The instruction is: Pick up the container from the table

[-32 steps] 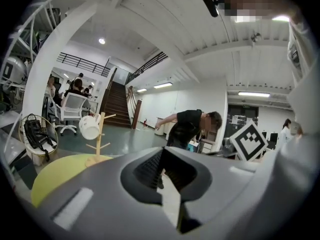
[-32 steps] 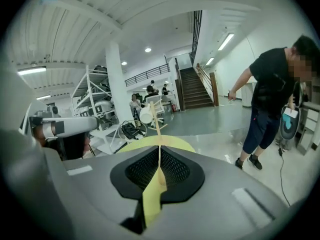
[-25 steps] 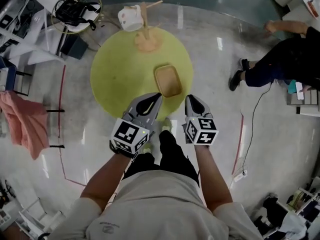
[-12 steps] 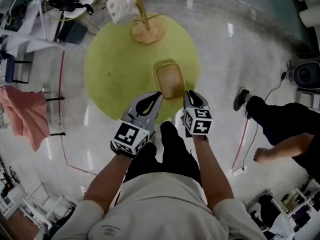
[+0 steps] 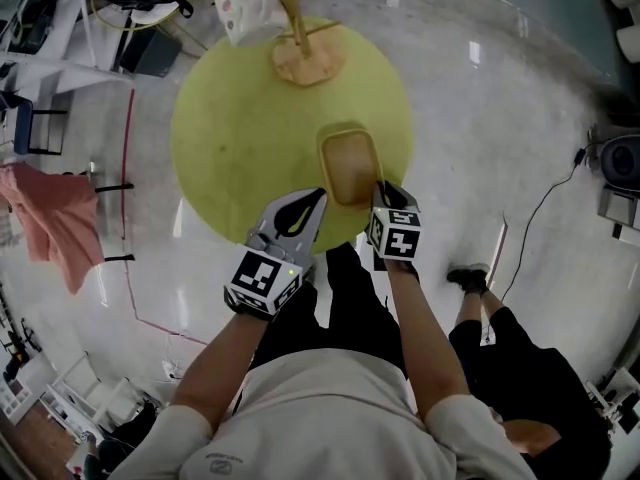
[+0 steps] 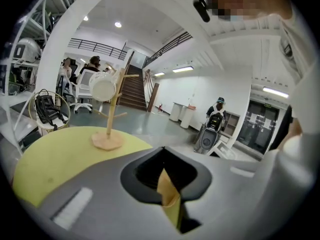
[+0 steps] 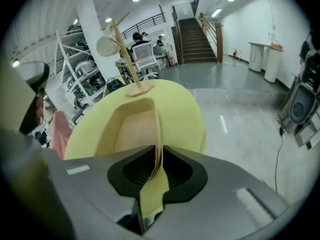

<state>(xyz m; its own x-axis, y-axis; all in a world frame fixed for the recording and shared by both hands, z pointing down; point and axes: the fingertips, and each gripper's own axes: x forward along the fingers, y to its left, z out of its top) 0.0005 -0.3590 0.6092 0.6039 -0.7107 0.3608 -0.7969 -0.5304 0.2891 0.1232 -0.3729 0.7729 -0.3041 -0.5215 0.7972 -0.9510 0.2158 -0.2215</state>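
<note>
We see the right gripper [image 5: 384, 188] at the table's near edge. Its jaws are pressed together on the thin right wall of the container [image 5: 350, 163], which runs straight up between them in the right gripper view. The left gripper [image 5: 318, 196] sits just beside it, also at the near edge, its jaws drawn in on a tan sliver. We judge this sliver to be the container's near-left corner. Pinching both near corners likely shares the load and keeps the shallow tray level for lifting.

The container is an empty tan rectangular tray. It lies toward the table's near-right side, and we cannot tell whether it has left the surface.

The table [image 5: 240, 128] is round and yellow-green, and the rest of its middle is bare. At its far edge, well apart from the container, a wooden mug tree [image 5: 300, 53] stands with a white mug [image 5: 245, 10] hanging on a branch. We judge that nothing blocks a straight lift.

Off the table to its left, a pink cloth [image 5: 60, 223] hangs on a rack. To its near right another person [image 5: 520, 368] stands on the floor.
</note>
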